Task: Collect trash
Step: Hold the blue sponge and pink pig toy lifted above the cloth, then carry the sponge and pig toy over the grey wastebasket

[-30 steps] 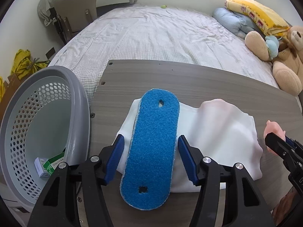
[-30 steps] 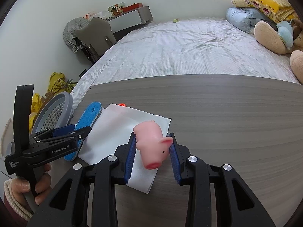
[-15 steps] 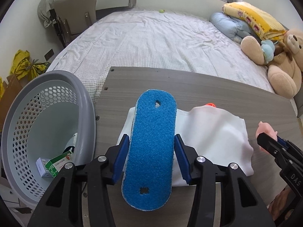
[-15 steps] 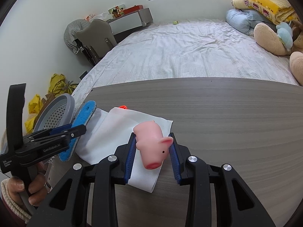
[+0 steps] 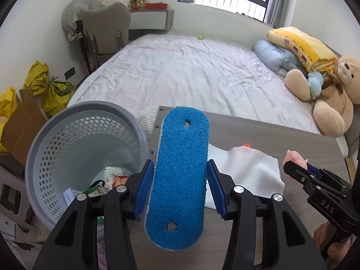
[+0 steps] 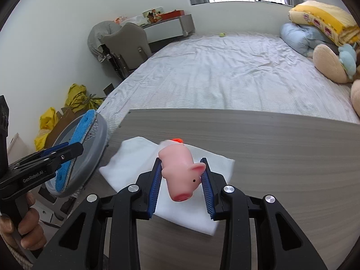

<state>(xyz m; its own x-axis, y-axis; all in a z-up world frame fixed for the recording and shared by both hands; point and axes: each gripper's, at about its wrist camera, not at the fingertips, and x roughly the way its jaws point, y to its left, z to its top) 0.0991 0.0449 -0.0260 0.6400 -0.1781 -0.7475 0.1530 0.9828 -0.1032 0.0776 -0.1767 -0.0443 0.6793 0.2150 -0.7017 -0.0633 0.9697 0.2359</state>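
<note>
Fingers of the left gripper (image 5: 180, 185) are clamping a blue scouring pad (image 5: 180, 175) by its long edges, so the pad is sticking out forward between the blue finger pads (image 5: 144, 186) and is not touching the table. In the right wrist view the same pad (image 6: 74, 148) is hanging in front of the grey perforated basket (image 6: 94, 148), with its far end over the basket rim. The basket (image 5: 56, 139) is standing just beside the left edge of the wooden table (image 5: 281, 139), lower than the tabletop. Inside it some trash is lying at the bottom: a small white and green carton (image 5: 90, 190) and crumpled paper (image 5: 111, 173).

The right gripper (image 6: 181, 185) is squeezing a pink rubber pig (image 6: 180, 173) between its two fingers. The pig is lying on its side with the snout pointing toward the camera, and it is hanging above a white cloth (image 6: 139, 157). The cloth is lying spread on the table near the left edge, with some folds. A small orange-red object (image 6: 176, 140) is showing just behind the pig at the far side of the cloth; what it is, I cannot tell. In the left wrist view the right gripper (image 5: 294, 168) is showing at the right side with the pig (image 5: 293, 158) in its tip, beside the cloth (image 5: 247, 173).

Beyond the table a bed (image 5: 191, 72) with a pale sheet is filling the room, and a teddy bear (image 5: 333, 99) is sitting on it at the right. Yellow bags (image 5: 56, 87) are lying on the floor by the wall.
</note>
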